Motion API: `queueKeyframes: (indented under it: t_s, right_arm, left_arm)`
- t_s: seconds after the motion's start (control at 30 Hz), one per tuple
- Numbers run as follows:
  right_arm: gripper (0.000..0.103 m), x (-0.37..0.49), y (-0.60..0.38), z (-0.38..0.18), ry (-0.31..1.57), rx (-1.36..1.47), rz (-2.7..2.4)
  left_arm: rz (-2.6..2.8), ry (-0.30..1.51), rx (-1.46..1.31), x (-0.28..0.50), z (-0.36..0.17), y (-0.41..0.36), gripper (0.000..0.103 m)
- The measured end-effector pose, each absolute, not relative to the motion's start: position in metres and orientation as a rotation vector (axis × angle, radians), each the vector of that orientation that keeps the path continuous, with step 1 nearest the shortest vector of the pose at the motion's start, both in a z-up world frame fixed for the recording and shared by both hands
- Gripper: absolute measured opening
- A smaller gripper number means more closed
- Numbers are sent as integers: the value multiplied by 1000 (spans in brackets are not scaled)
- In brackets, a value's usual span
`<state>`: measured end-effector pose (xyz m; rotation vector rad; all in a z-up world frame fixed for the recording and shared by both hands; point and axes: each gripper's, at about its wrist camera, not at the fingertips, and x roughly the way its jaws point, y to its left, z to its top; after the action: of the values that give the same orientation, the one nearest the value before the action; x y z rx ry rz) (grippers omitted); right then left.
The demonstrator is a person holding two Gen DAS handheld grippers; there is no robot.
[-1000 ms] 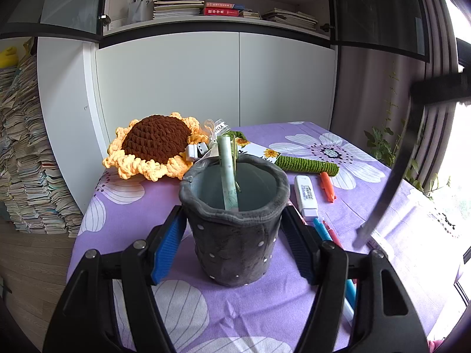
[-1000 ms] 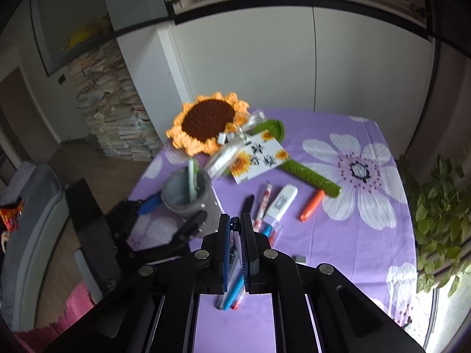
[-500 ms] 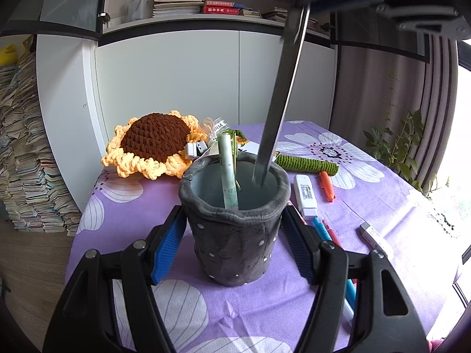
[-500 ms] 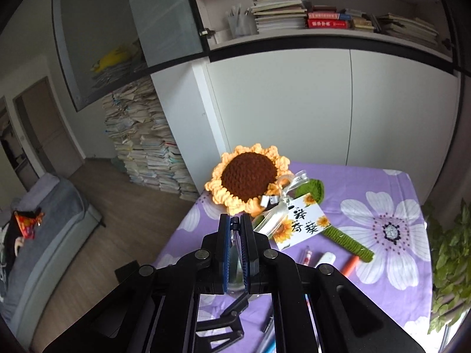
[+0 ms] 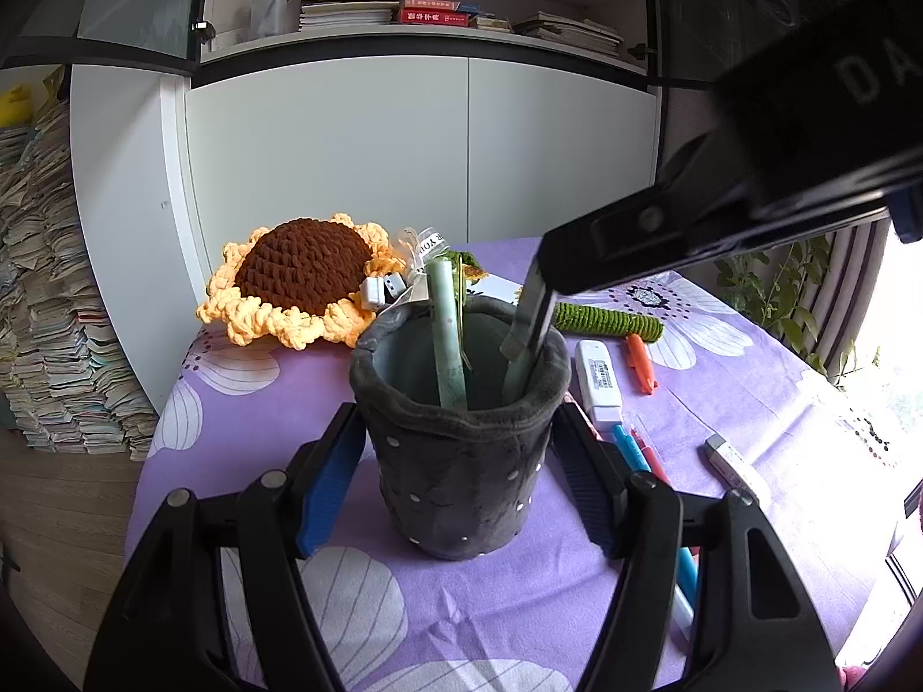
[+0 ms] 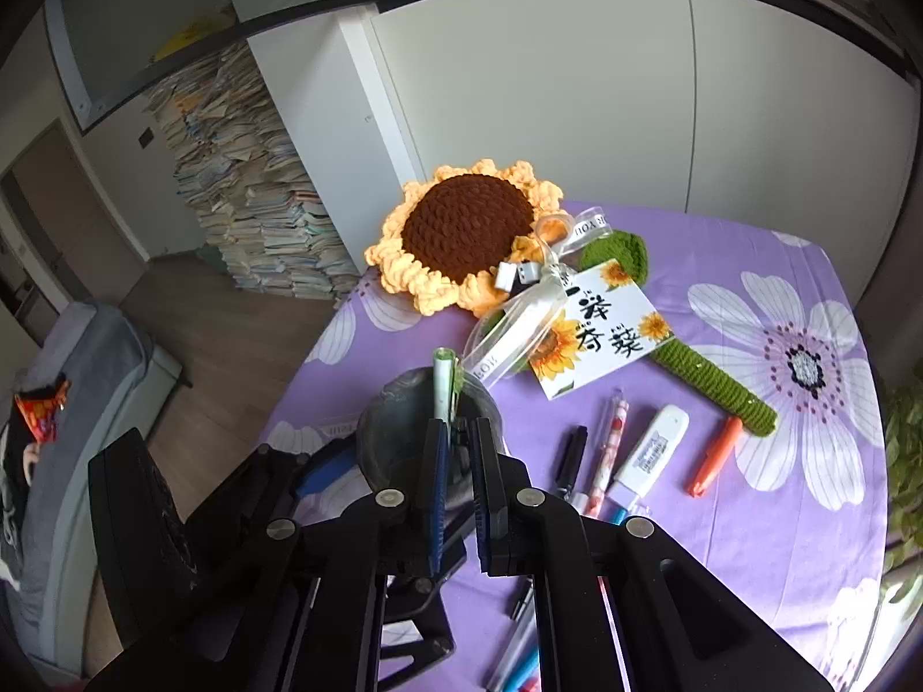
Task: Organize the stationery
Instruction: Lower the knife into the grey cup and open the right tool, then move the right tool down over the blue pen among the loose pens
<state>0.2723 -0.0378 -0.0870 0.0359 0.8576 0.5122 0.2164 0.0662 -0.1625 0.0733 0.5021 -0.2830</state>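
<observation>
Grey plush felt pen cup [image 5: 461, 444], clamped between the pads of the left tool [image 5: 461, 461], already holds a pale green pen [image 5: 447, 334]; the right tool [image 6: 457, 455], pinched tight on a dark slim pen [image 5: 522, 357], has its tip inside the cup at 2 o'clock, not yet let go. Left to file, by my judgement: white correction-tape case [image 6: 652, 450], orange marker [image 6: 715, 455], black pen [image 6: 571, 452] and others at 3 o'clock of the cup. Purple flower-print cloth covers the table [image 6: 779, 507]; white cupboards [image 5: 415, 144] and bookshelves stand at 12 o'clock.

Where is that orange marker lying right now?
In the right wrist view the orange marker lies on the purple tablecloth, right of the white correction tape and just below the green crocheted stem.
</observation>
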Motion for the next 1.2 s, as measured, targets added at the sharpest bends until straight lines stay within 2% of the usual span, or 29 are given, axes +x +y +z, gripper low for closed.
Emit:
queueKeyframes:
  t_s: [0.23, 0.4, 0.6, 1.2]
  right_arm:
    - [8, 261, -73, -78, 819, 41, 406]
    - [8, 282, -100, -138, 1031, 53, 281]
    - [8, 293, -114, -183, 1142, 104, 250]
    - [8, 309, -82, -185, 1146, 81, 297]
  left_arm:
    - [-283, 502, 74, 216, -162, 66, 66]
    - [-283, 504, 74, 216, -163, 67, 66]
    - [-283, 504, 74, 216, -162, 67, 66]
    - [-284, 512, 73, 216, -164, 67, 67]
